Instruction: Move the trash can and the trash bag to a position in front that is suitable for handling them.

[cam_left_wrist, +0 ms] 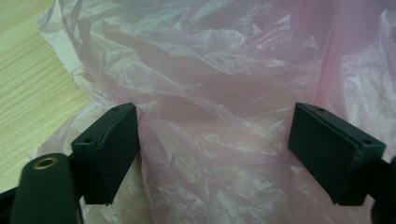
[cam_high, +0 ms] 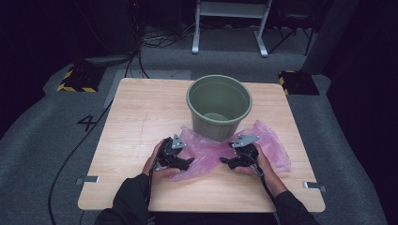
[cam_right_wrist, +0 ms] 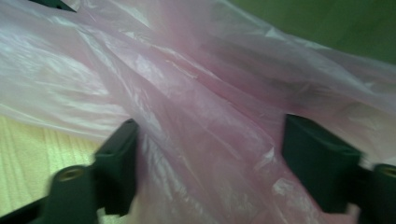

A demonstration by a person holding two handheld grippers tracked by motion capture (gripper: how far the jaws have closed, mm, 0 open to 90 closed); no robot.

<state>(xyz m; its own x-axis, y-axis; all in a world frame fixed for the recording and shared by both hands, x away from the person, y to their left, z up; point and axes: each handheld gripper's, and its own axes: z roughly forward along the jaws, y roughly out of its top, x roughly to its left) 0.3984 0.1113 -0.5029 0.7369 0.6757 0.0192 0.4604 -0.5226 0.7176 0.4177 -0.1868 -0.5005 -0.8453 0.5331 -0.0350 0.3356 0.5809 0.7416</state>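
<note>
As seen from the high view, a thin, crumpled pink plastic bag (cam_high: 220, 152) lies spread on the light wooden table (cam_high: 141, 117), its far edge touching the foot of a round, dark green plastic bucket (cam_high: 219, 107) that stands upright near the table's far middle. The left gripper (cam_high: 187, 161) rests at the bag's left edge and the right gripper (cam_high: 224, 161) at its middle, their tips pointing toward each other, each held in a hand of the person whose dark sleeves enter from below.

In the left gripper view, the two black jaws stand wide apart, open, with wrinkled pink film bulging between them and brushing the inner face of the left jaw; bare table shows at the upper left.

In the right gripper view, the jaws are likewise open and apart, with a fold of the bag between them, not pinched. The green bucket wall shows at the upper right.
</note>
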